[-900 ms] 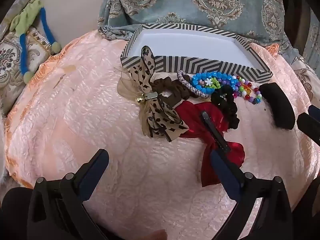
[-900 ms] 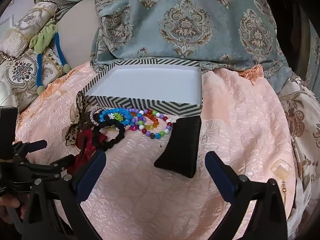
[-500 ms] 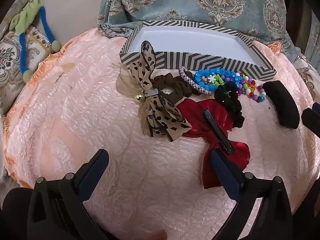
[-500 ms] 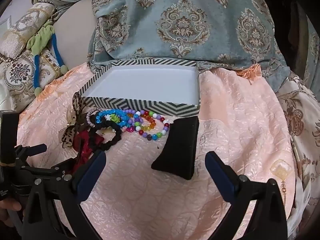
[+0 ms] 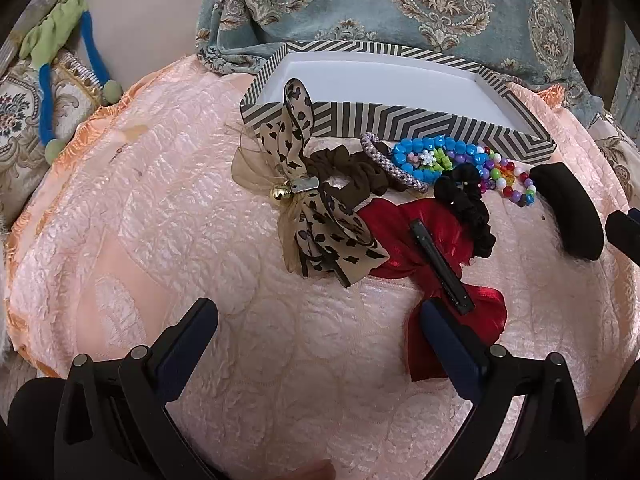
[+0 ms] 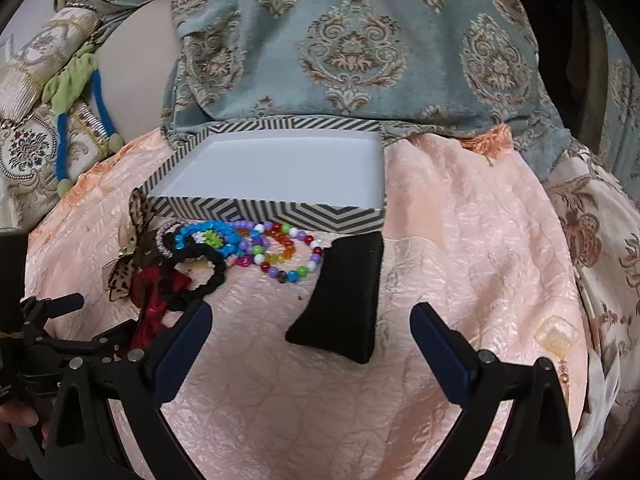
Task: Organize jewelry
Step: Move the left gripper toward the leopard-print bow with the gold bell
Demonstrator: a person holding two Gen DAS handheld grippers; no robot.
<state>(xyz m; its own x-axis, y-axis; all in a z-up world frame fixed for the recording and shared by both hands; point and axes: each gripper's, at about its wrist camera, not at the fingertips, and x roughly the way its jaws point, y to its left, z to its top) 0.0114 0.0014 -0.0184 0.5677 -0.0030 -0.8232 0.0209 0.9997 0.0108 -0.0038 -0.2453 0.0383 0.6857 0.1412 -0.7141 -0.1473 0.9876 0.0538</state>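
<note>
A striped box with a white empty inside (image 5: 384,80) (image 6: 276,168) stands at the back of a pink quilted surface. In front of it lie a leopard-print bow clip (image 5: 312,208), a brown scrunchie (image 5: 356,172), a red bow with a black clip (image 5: 436,256), a black scrunchie (image 5: 468,200) (image 6: 200,268), a blue bead bracelet (image 5: 428,156) (image 6: 208,236), a multicoloured bead bracelet (image 6: 288,256) and a black foam pad (image 5: 568,212) (image 6: 344,296). My left gripper (image 5: 320,324) is open, just short of the red bow. My right gripper (image 6: 312,328) is open, in front of the black pad.
A blue-grey patterned cloth (image 6: 352,48) hangs behind the box. A green and blue cord (image 5: 52,64) lies on patterned cushions at the far left. The pink quilt (image 5: 180,220) falls away at its left and right edges.
Both grippers have moved slightly forward toward the items; the items sit a little lower and larger in view. Both stay open and empty.
</note>
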